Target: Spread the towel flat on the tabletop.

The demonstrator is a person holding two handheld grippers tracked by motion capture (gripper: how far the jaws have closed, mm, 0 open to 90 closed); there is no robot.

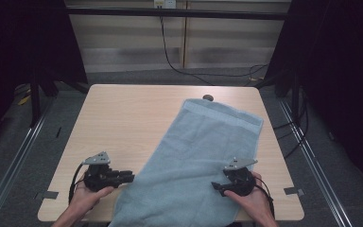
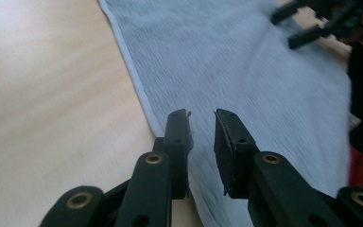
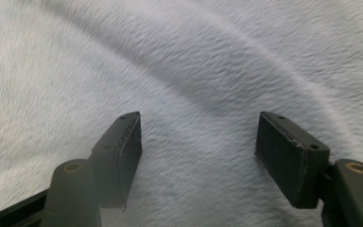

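While the left claw (image 1: 131, 177) waits with a narrow gap just beside the towel's (image 1: 203, 156) left hem, the towel runs diagonally over the surface (image 1: 123, 118), from near edge to far right. Over its near right part, the right claw (image 1: 216, 186) stands wide and empty.

Your high view looks forward and down over the whole desk (image 1: 123, 113) from your side. Your left gripper (image 2: 202, 116) view sits low, facing across the towel (image 2: 246, 71) edge toward your right gripper (image 2: 321, 21). Your right gripper (image 3: 198, 132) view hangs close above the same towel, which all 3 views share.
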